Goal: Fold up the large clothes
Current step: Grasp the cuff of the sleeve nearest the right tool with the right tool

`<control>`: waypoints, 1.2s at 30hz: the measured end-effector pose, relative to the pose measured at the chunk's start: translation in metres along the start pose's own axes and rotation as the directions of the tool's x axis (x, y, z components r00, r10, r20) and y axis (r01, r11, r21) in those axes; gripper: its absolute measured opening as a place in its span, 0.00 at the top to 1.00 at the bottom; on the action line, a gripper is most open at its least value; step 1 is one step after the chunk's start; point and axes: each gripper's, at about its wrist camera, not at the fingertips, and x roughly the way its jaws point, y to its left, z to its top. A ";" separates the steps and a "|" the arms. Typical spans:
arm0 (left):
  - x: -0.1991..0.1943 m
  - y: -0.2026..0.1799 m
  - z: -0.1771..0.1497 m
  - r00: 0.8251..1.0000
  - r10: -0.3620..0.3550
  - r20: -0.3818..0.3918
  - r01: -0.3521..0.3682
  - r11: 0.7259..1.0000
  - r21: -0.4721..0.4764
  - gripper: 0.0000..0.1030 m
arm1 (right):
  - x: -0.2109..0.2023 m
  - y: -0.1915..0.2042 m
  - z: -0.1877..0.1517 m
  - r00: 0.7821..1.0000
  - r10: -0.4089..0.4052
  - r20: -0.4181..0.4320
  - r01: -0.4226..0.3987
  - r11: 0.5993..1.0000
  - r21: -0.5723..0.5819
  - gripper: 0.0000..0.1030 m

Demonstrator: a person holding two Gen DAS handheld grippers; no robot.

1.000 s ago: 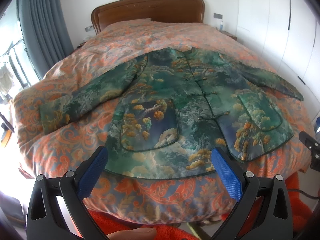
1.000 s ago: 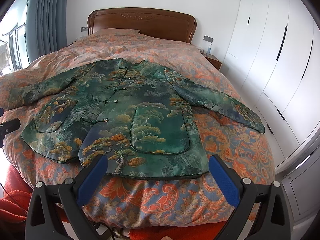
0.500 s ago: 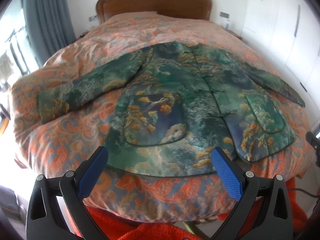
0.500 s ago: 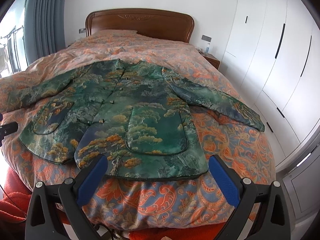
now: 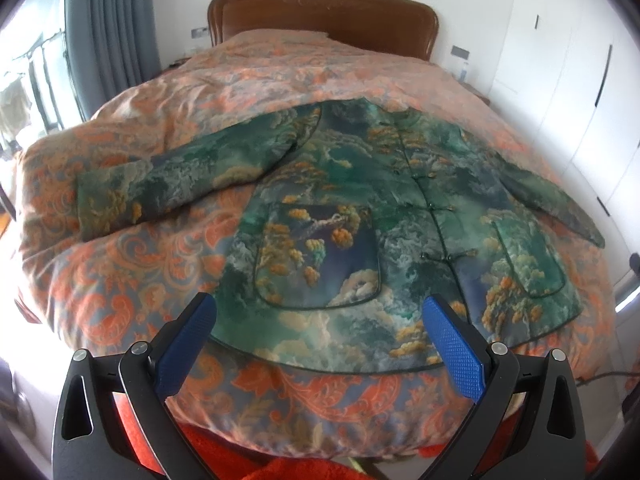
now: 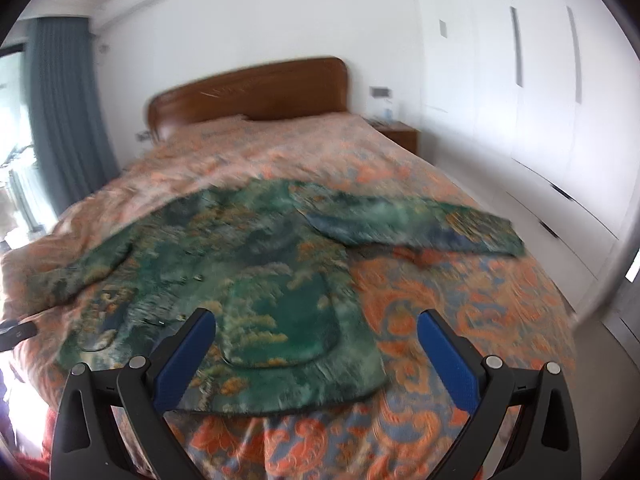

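A green patterned jacket (image 5: pixel 384 216) with orange tree prints lies spread flat, front up, on the bed (image 5: pixel 132 264); both sleeves stretch out sideways. It also shows, blurred, in the right wrist view (image 6: pixel 256 280). My left gripper (image 5: pixel 320 320) is open and empty, hovering over the jacket's hem near the left pocket (image 5: pixel 320 256). My right gripper (image 6: pixel 316 332) is open and empty above the right pocket (image 6: pixel 280 320), with the right sleeve (image 6: pixel 420 228) beyond it.
The bed has an orange paisley cover and a wooden headboard (image 5: pixel 320 12). White wardrobes (image 6: pixel 540 100) line the right wall. A grey curtain (image 5: pixel 108 40) hangs at the left. Red cloth (image 5: pixel 224 456) lies below the bed's foot.
Both grippers moved. The left view shifted left and closer to the hem. The right gripper swung sharply to the right and up, blurring its view; the jacket has not moved.
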 end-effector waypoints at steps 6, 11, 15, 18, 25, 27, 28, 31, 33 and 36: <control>0.002 0.002 -0.003 1.000 -0.001 -0.026 0.001 1.000 -0.011 0.00 | 0.030 -0.022 0.005 0.999 0.029 -0.021 -0.030 0.996 -0.088 0.00; -0.001 0.001 -0.008 0.999 0.012 -0.038 -0.013 1.000 -0.015 0.00 | 0.074 -0.091 0.032 0.999 -0.019 0.029 0.018 1.000 0.008 0.00; -0.005 -0.005 -0.007 0.999 0.024 -0.039 -0.024 1.000 -0.002 0.00 | 0.141 -0.174 0.037 1.000 -0.011 -0.011 0.013 0.969 0.247 0.00; -0.010 -0.011 -0.005 0.999 0.038 -0.029 -0.038 0.999 0.020 0.00 | 0.189 -0.233 0.021 0.997 0.038 -0.064 0.000 0.857 0.516 0.00; -0.008 -0.020 -0.005 0.997 0.060 -0.048 -0.058 0.997 0.046 0.00 | 0.242 -0.313 -0.016 0.999 0.027 0.019 -0.030 0.477 0.878 0.15; -0.008 -0.024 -0.007 0.997 0.059 -0.050 -0.057 0.997 0.054 0.00 | 0.247 -0.321 -0.018 0.999 -0.013 0.037 -0.028 0.410 0.912 0.29; -0.008 -0.025 -0.008 0.997 0.060 -0.049 -0.057 0.997 0.058 0.00 | 0.250 -0.323 -0.016 0.999 -0.023 0.039 -0.027 0.401 0.916 0.44; -0.008 -0.027 -0.011 0.997 0.065 -0.050 -0.061 0.996 0.069 0.00 | 0.257 -0.326 -0.004 0.998 -0.061 -0.019 0.043 0.431 0.902 0.84; -0.006 -0.026 -0.013 0.996 0.068 -0.052 -0.064 0.995 0.070 0.00 | 0.249 -0.317 0.012 0.996 -0.095 -0.001 0.047 0.486 0.872 0.89; 0.002 -0.022 -0.014 0.996 0.056 -0.073 -0.053 0.997 0.053 0.00 | 0.227 -0.283 0.052 0.990 -0.131 0.046 0.048 0.634 0.772 0.89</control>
